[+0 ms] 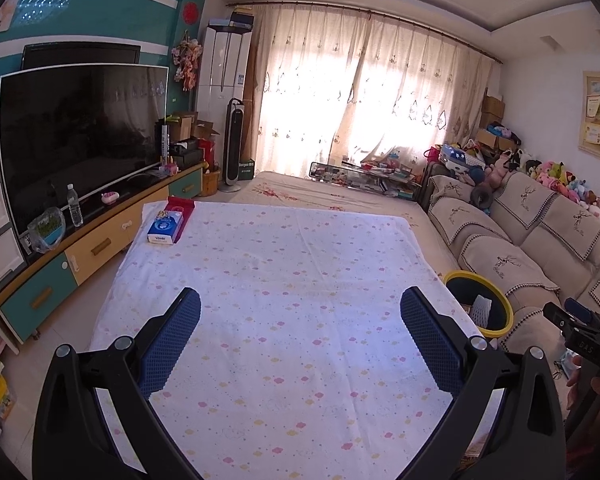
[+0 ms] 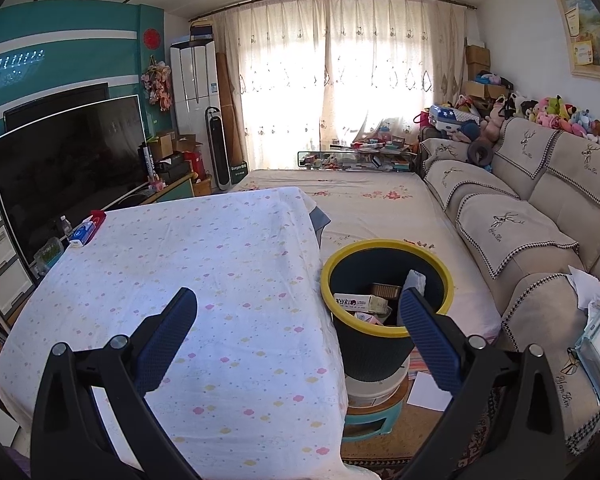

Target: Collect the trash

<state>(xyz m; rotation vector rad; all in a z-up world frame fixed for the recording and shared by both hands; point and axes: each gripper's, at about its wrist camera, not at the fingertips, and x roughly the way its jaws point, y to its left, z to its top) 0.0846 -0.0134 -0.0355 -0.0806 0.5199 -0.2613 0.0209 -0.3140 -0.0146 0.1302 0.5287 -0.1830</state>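
Left claw is hovering over the cloth-covered worktop with jaws spread wide, holding nothing; right claw is also gaping wide and empty, sitting over the worktop's right edge with its right finger in front of the trash bin. The yellow-rimmed bin is standing just beside the worktop, between it and the sofa, with boxes and wrappers lying inside. A blue tissue pack is resting at the worktop's far left corner.
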